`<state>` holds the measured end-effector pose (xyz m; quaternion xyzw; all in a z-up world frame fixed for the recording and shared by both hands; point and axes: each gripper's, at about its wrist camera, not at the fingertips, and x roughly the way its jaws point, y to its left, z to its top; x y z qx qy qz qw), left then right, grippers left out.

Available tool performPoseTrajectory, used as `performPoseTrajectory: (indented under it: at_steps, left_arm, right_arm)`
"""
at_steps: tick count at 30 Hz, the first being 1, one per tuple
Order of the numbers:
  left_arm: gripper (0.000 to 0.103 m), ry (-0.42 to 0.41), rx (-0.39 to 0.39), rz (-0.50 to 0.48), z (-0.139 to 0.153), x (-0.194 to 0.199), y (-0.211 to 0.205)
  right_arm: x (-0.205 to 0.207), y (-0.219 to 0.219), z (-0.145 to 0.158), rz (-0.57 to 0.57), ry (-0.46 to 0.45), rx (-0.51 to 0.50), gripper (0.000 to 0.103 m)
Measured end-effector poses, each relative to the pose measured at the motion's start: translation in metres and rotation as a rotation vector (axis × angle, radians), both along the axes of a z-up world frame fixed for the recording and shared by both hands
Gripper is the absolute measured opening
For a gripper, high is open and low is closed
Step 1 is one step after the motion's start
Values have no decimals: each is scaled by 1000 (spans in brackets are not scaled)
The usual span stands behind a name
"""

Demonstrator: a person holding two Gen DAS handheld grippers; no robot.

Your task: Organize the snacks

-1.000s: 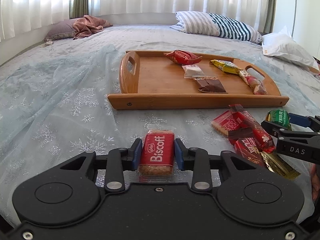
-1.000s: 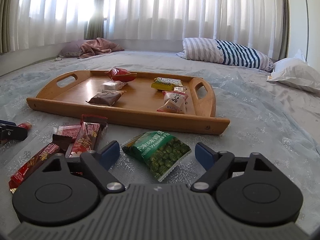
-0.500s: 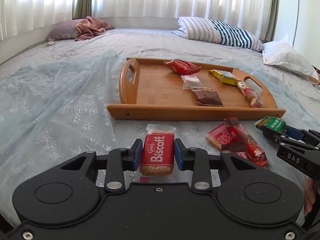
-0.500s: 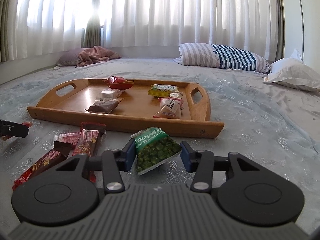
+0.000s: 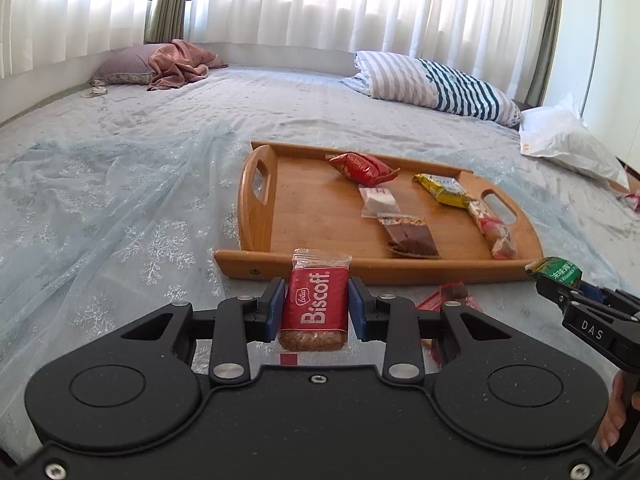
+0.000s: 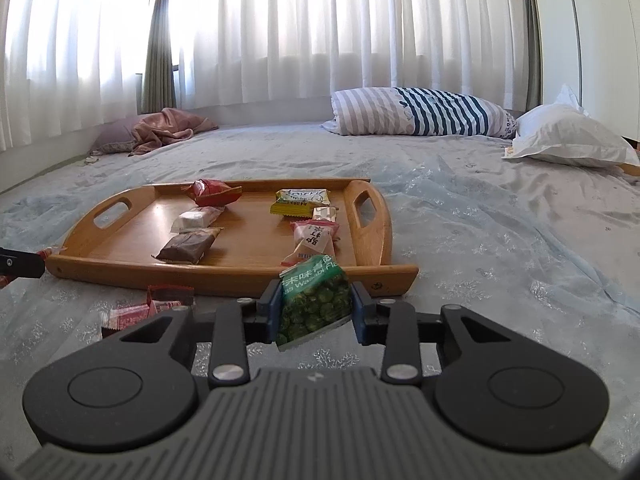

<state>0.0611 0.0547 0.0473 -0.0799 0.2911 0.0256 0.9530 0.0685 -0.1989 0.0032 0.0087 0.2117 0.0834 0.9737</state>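
The left gripper (image 5: 316, 312) clamps the Biscoff packet (image 5: 315, 310) and the right gripper (image 6: 314, 306) is closing on the green pea packet (image 6: 314, 300), so both seem mid-carry, next needing a place on the wooden tray (image 6: 120, 250).

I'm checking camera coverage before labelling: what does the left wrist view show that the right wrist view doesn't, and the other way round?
Only the left wrist view shows the Biscoff packet clamped in the left gripper.

Only the right wrist view shows the whole pea packet between the right gripper pads, its jaws closing on it.

Both show the wooden tray with five snacks, the striped pillow and the pink blanket.
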Motion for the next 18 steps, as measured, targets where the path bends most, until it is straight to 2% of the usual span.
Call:
performPoseTrajectory:
  at_steps: [11,18]
  left_arm:
    - [32,-45,21,-8,23,34,4]
    - [32,-62,18,24,33,67,14]
  right_arm:
    - [28,19,31,14,-37,24,38]
    - [62,32,42,38,-10,65,38]
